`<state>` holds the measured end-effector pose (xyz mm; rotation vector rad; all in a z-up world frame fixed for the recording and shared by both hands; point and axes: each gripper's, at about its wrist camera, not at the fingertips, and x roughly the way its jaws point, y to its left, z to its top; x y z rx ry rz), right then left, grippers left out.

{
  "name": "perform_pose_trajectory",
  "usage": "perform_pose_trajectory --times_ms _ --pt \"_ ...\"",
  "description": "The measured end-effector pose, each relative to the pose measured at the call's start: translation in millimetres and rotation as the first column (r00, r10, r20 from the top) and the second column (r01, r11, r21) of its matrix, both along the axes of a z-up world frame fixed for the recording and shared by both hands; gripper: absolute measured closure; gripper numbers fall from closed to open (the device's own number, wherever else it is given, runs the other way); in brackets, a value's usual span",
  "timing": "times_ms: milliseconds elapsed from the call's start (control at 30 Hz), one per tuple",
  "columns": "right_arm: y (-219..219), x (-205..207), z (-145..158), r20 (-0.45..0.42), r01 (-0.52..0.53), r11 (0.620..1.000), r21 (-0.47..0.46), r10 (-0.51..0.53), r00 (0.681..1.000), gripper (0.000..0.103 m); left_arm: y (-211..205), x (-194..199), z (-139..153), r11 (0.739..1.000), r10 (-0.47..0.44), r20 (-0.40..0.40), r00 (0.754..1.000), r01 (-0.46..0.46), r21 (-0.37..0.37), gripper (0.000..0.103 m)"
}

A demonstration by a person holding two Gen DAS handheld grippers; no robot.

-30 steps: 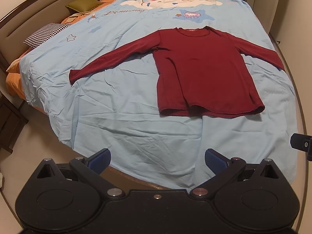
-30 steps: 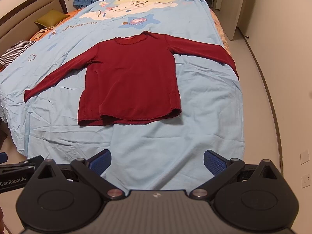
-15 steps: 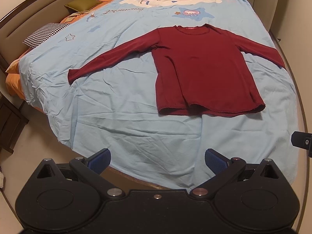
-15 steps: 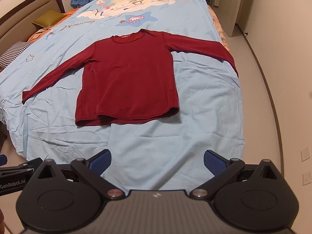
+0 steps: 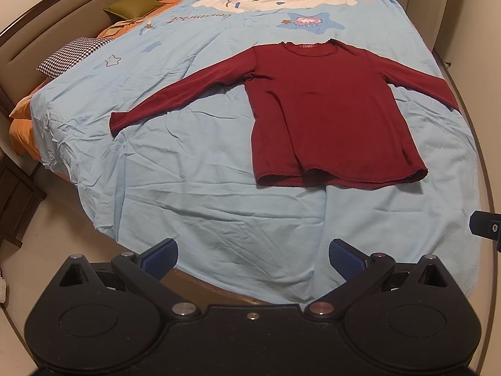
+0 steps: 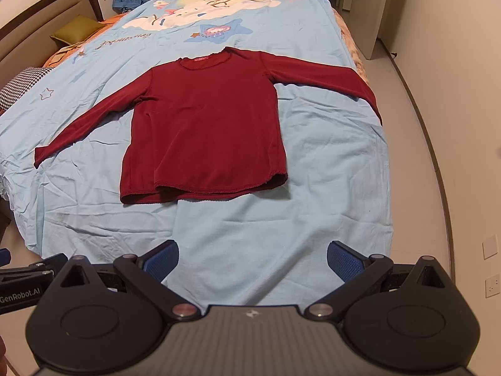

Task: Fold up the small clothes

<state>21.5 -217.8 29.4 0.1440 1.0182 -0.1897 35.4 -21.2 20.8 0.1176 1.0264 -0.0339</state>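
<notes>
- A dark red knit shirt (image 5: 328, 119) lies flat on the bed (image 5: 219, 213), front up, both long sleeves spread outward, scalloped hem toward the foot.
- The bed's light blue sheet is creased, with cartoon prints beyond the shirt's collar.
- Left gripper (image 5: 253, 258): ribbed blue fingers (image 5: 161, 255) wide apart, empty, short of the shirt's hem.
- Right gripper (image 6: 252, 258): fingers (image 6: 344, 258) likewise wide, empty, short of the hem.
</notes>
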Motion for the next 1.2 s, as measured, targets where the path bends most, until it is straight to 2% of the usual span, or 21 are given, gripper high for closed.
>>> perform_pose_trajectory --times_ms 1200 --pt "6.9 -5.2 4.1 0.011 -0.010 1.000 -0.006 0.010 1.000 0.000 8.3 -6.4 4.4 1.000 0.014 0.012 1.000 -0.014 -0.004 0.001"
